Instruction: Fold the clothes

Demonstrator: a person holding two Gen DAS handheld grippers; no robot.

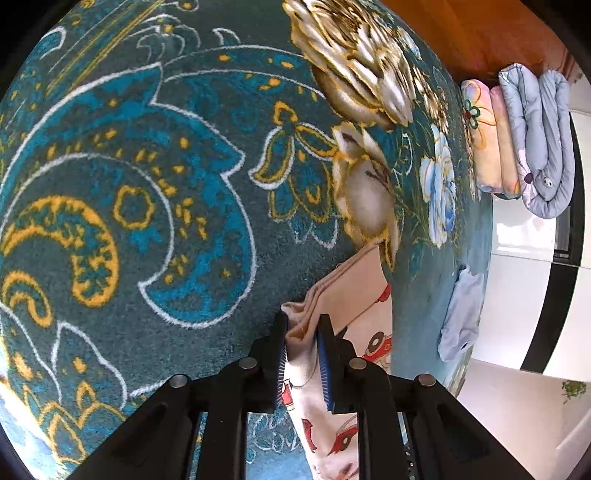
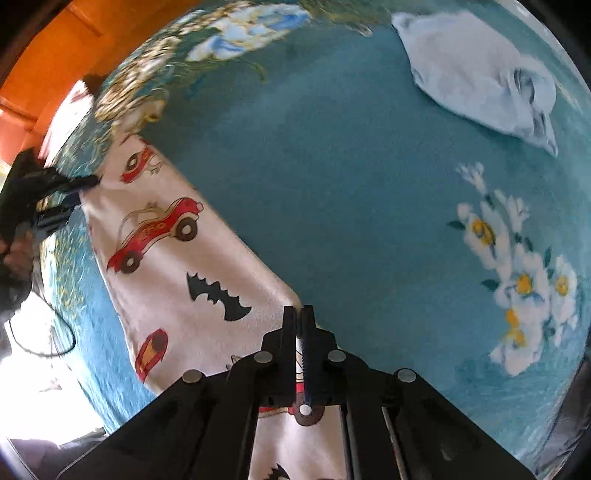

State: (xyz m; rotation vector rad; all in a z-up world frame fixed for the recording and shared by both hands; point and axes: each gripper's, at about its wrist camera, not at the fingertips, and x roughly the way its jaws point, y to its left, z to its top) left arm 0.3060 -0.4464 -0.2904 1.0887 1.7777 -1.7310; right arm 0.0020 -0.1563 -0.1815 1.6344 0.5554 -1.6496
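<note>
Pale pink cotton garment w/ red cartoon cars and black bat shapes (image 2: 173,254) lies stretched flat on the teal plush bed cover w/ gold and blue floral print (image 1: 122,177), running as a long strip btwn the two grippers, toward the cover's white-daisy side in the right wrist view.

Left gripper (image 1: 303,339): clenched on a bunched end of the garment, fabric gathered btwn the blue ribbed pads, several layers thick. Same gripper shows in the right wrist view at the strip's far end (image 2: 86,182).

Right gripper (image 2: 298,314): jaws pressed fully together at the near corner of the garment. Tips sit right at the cloth's edge; only a thin bit of fabric looks pinched, and can't tell how deep it sits.

Other stuff: crumpled light blue garment (image 2: 480,77) near the cover's far edge, well apart from the strip. Folded pink and grey-blue quilts (image 1: 524,136) stacked at the cover's end by the orange wooden headboard (image 1: 461,33).

Risks, my read:
- Right grip is shallow, so the corner could slip out on lift and the fold collapses.
- Left holds a wad, not a clean edge, so the fold may come out skewed or lumpy.
- Plush pile drags on cotton, so a low carry could wrinkle the bottom layer.
- Uneven lift btwn hands gives misaligned edges.
</note>
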